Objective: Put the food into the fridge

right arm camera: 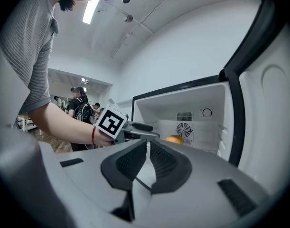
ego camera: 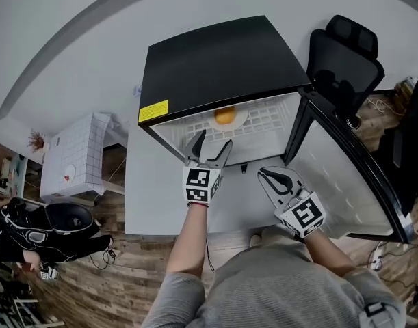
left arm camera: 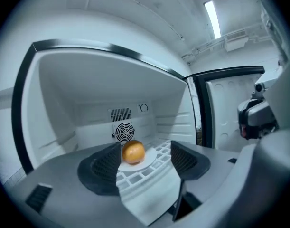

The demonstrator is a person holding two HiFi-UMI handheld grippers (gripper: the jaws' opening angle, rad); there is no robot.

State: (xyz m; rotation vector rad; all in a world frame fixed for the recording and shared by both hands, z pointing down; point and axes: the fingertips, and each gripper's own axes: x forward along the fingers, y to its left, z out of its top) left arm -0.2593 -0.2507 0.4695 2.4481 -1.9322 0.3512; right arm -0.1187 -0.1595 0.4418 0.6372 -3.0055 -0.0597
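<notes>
- Orange (ego camera: 224, 115) (left arm camera: 133, 152) (right arm camera: 174, 139): one round fruit, resting on a small white plate (ego camera: 239, 121) (left arm camera: 141, 165) inside the fridge, about midway between the shelf's left and right edges.
- Shelf (ego camera: 267, 125) (left arm camera: 147, 177): a white grid that carries the plate. Its front edge faces the person.
- Fridge (ego camera: 215, 60): a compact unit with a black top and a white interior. A yellow label sits at the front left corner of the top. On the back wall, a round fan (left arm camera: 124, 131) lies directly behind the orange, with a vent grille (left arm camera: 120, 114) and a dial (left arm camera: 144, 108) above it.
- Door (ego camera: 345, 176): swung wide to the right, its white inner lining exposed.
- Left claw (ego camera: 214, 142) (left arm camera: 145, 148): released, jaws spread wide and gripping nothing. It is held at the fridge's opening, pointing inward. In the left gripper view the orange and plate appear between the two jaws, farther in and clear of both pads.
- Right claw (ego camera: 267, 176) (right arm camera: 147, 144): clenched on nothing, the pads separated by only a thin slit. It is held outside the fridge, near the door's lower edge and to the right of the left claw.
- Bench (ego camera: 147, 197): a pale grey top. The fridge occupies its far part, and both claws hang over its near part.
- Surroundings: a black office chair (ego camera: 342, 53) behind the door, a white tiled cabinet (ego camera: 79, 159) off the bench's left edge, and a wood-pattern floor (ego camera: 92, 292).
</notes>
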